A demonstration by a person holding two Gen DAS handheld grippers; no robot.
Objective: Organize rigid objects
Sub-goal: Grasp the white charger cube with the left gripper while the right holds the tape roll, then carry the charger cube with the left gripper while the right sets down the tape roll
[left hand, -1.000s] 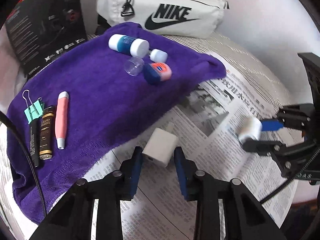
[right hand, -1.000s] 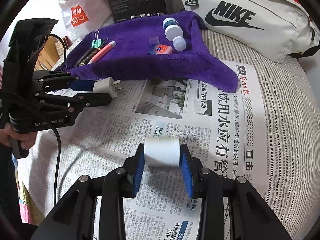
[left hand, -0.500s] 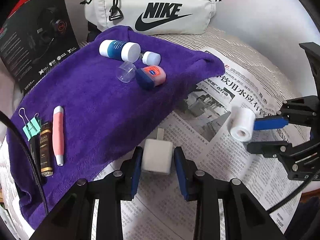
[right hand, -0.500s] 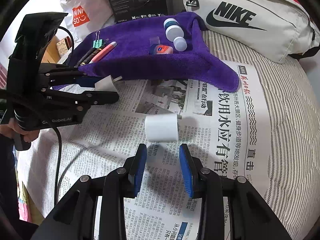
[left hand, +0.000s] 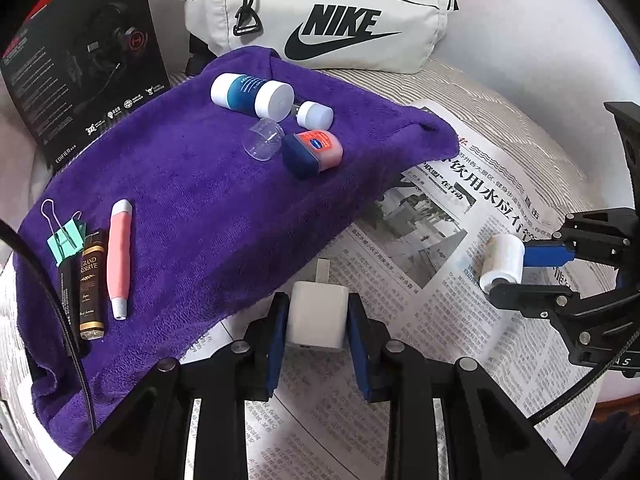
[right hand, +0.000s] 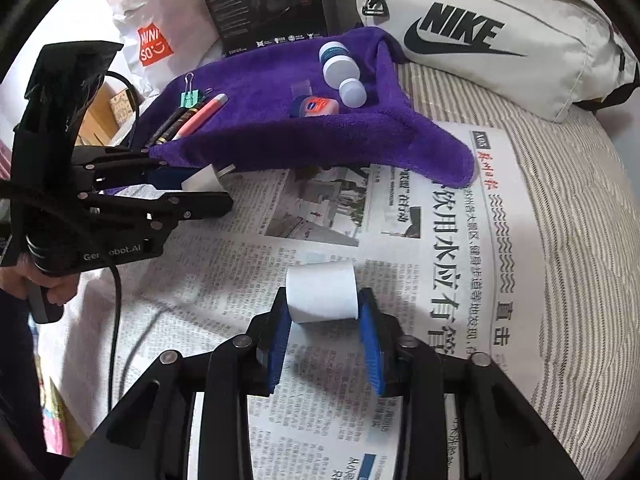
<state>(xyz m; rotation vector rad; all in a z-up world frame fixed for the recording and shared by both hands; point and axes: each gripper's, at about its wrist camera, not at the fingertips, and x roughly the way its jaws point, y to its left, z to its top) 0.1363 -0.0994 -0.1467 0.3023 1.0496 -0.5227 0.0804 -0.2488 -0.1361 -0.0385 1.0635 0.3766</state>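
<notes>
A bed with a striped cover (right hand: 576, 208) fills the frame. Directly on it lie a newspaper (right hand: 452, 248) at centre, a purple towel (left hand: 208, 208) at upper left (its edge overlapping the paper), and a Nike bag (right hand: 500, 28) at upper right.

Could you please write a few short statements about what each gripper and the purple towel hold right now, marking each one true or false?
1. The left gripper holds a white charger plug. True.
2. The right gripper holds a binder clip. False: a white roll sits between its jaws.
3. The pink pen lies on the purple towel. True.
4. The Nike bag lies on the newspaper. False: it sits behind the towel.
</notes>
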